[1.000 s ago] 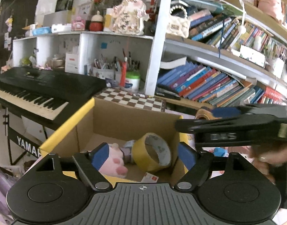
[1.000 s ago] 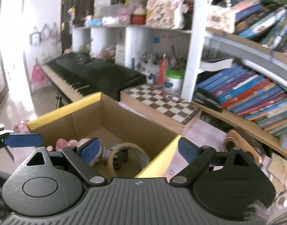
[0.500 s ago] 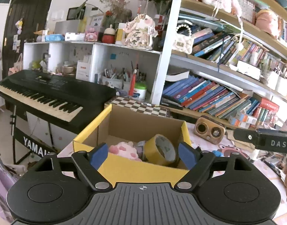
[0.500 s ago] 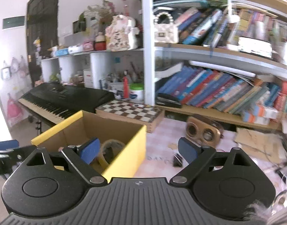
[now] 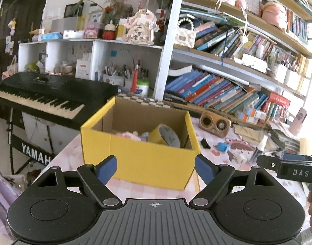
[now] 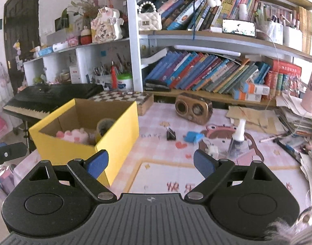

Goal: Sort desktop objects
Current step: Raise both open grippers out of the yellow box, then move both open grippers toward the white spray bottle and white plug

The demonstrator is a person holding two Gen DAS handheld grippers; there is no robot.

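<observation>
A yellow cardboard box stands on the pink desk mat, holding a pink plush toy and a yellow tape roll. My left gripper is open and empty, just short of the box's near wall. My right gripper is open and empty over the mat, right of the box. Loose on the mat lie a black binder clip, a blue object, a small white item and a clear spray bottle.
A wooden speaker and a chessboard box stand behind the mat. Stacked papers crowd the right side. A black keyboard sits left of the desk, and bookshelves line the back.
Both grippers have drawn back from over the box, which now shows whole and farther off. The right gripper has swung right toward the mat and rolled level. Both stay open.
</observation>
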